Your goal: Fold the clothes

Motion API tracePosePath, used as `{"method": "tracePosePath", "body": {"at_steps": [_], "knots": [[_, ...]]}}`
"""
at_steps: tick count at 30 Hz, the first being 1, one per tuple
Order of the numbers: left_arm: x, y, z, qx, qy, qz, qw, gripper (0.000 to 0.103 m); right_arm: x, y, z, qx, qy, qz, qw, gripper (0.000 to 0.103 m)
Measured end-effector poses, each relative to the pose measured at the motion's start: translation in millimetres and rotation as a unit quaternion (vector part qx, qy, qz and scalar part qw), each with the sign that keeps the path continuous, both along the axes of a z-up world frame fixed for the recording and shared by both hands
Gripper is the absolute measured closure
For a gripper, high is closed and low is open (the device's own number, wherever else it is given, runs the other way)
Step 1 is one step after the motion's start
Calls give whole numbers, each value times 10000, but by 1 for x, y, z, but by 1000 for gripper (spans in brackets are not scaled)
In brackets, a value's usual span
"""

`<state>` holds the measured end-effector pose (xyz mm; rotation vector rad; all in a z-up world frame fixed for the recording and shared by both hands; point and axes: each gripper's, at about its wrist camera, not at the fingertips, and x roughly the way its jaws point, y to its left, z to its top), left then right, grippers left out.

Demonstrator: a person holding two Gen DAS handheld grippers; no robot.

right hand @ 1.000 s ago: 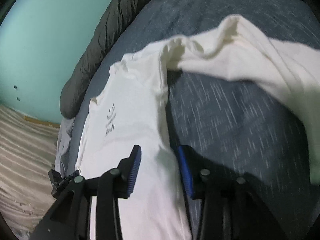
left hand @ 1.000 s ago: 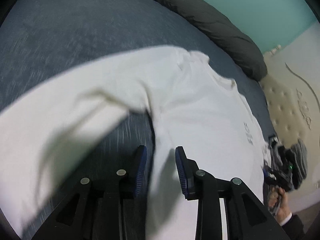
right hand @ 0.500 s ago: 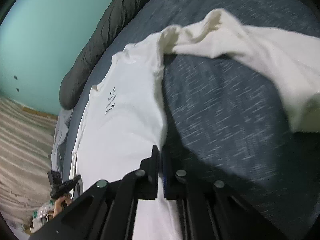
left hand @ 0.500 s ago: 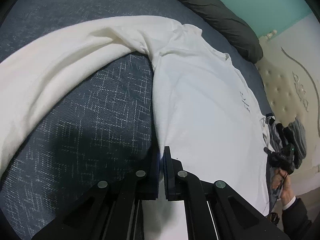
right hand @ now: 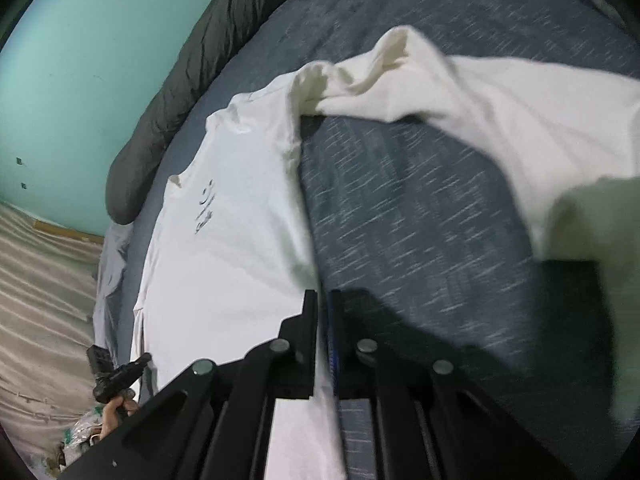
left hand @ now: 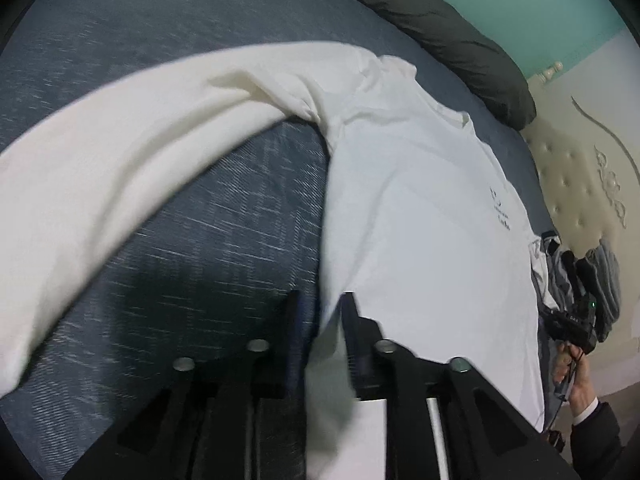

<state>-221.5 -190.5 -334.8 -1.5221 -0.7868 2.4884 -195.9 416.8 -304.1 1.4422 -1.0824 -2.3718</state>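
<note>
The left claw has its jaws opening, and the side edge of the white shirt runs up between the two fingers; the picture is blurred there, so I cannot tell if the pads press on the cloth. The right claw is clenched, its fingers almost together, and a thin edge of the white shirt is pinched between them.

The shirt lies on a bed with a dark blue-grey cover. Its body is spread flat, with the collar toward a dark grey rolled duvet at the far side of the bed. A small dark print sits on the chest. In the left wrist view, one long sleeve stretches from the shoulder to the left and comes down toward the camera, with bare bed cover between it and the body of the shirt. In the right wrist view, a long sleeve goes off to the right in the same way, and its end is very close to the lens and blurred.

Behind the bed there is a turquoise wall. In the left wrist view, a cream padded headboard shows at the right, and below it the person's right hand holds its device. In the right wrist view, the left hand shows at the lower left.
</note>
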Motion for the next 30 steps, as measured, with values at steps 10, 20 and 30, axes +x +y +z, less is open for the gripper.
{"method": "tracePosePath", "body": {"at_steps": [10, 20, 30], "knots": [[38, -54, 21, -511, 43, 619, 9968, 66, 11, 3, 25, 124, 153, 65, 9998, 75], [36, -77, 56, -667, 255, 643, 9954, 61, -3, -35, 38, 212, 193, 431, 9987, 68], [-68, -30, 80, -919, 540, -58, 9943, 57, -75, -73, 63, 666, 492, 919, 9923, 53]]}}
